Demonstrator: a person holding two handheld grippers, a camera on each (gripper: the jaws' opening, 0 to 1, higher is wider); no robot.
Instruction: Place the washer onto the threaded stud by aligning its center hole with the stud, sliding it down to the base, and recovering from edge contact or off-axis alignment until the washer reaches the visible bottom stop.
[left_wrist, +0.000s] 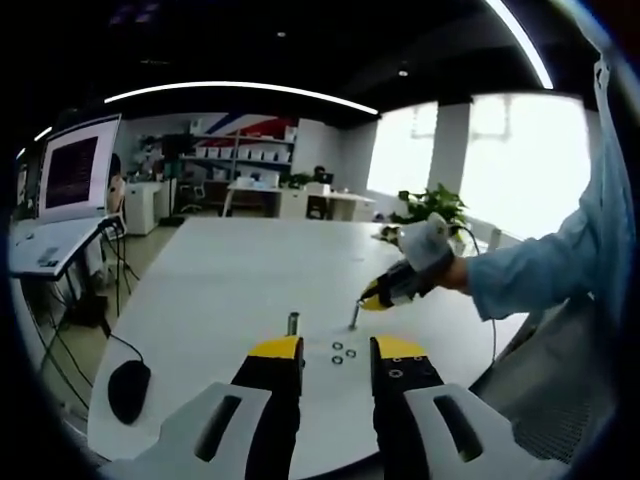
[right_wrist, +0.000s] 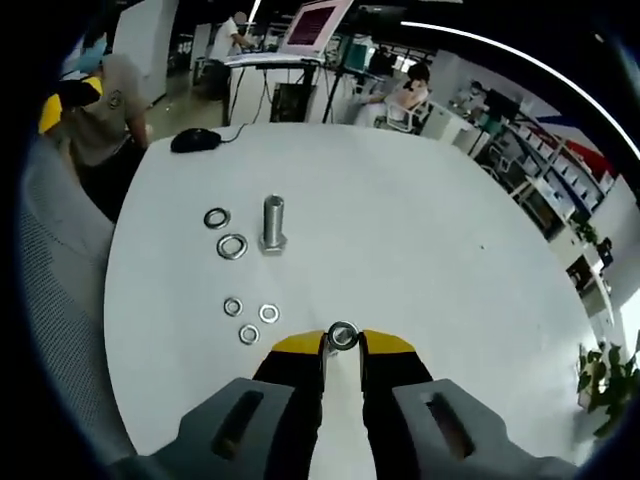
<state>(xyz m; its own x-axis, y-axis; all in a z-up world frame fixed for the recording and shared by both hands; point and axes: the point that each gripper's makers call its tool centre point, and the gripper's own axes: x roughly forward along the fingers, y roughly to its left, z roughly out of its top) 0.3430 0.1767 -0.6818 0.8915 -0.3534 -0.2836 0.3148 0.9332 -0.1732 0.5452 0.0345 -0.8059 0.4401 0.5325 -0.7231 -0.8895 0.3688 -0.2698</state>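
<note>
On the white table, biggest stuff first:

table: big white round-cornered top, a black mouse up at about 11 o'clock in the right gripper view, everything else clustered close to the grippers.

right gripper: jaws nearly together, pinching a small washer right at the tips. In the left gripper view the same gripper comes in from 3 o'clock in a gloved hand, its tip low over the table by a small stud.

left gripper: jaws stand apart with nothing between them, hovering near the parts.

threaded stud: stands upright on its hex head, at roughly 11 o'clock from the right gripper's tips and well apart from them. Looks like plain steel, stiff, won't give at all if the washer catches an edge.

spare washers: two larger rings just beside the stud, three small ones near the right jaws at about 9 o'clock.

held washer, handling: thin, light, hard and slick I'd guess, so easy to tilt or squirt out. Best gripped by the outer rim with the centre hole left open, kept flat so it drops over the threads instead of hanging on them.

which stud: can't tell for sure which one it's meant for.
</note>
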